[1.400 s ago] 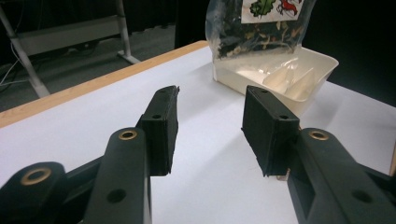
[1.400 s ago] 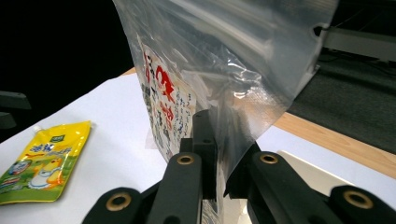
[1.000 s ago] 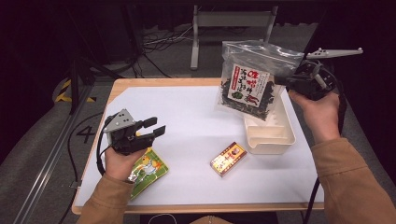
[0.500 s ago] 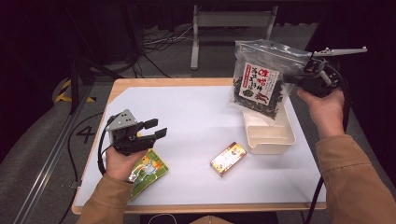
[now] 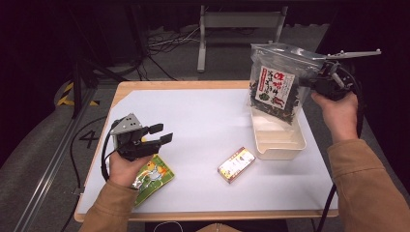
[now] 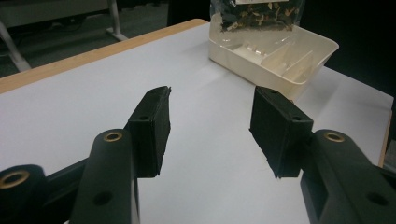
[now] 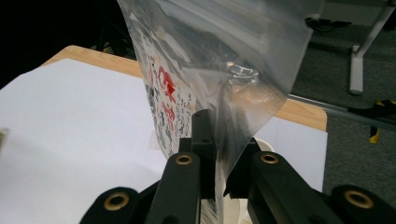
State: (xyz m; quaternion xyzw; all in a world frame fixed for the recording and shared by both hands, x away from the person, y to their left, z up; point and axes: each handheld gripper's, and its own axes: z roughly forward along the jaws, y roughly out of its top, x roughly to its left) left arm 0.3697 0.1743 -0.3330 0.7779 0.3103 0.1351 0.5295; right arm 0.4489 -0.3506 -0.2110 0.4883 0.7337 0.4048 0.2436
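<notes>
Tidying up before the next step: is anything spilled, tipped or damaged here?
Nothing stands out. The bag hangs intact from the right hand-held gripper above the upright white tray; no spill on the table.

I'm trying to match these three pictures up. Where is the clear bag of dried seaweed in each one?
High view: the seaweed bag hangs upper right, over the white tray.
Left gripper view: its bottom at the top edge, above that tray.
Right gripper view: centre, pinched in the right gripper.
Shared landmark: the white tray.
</notes>
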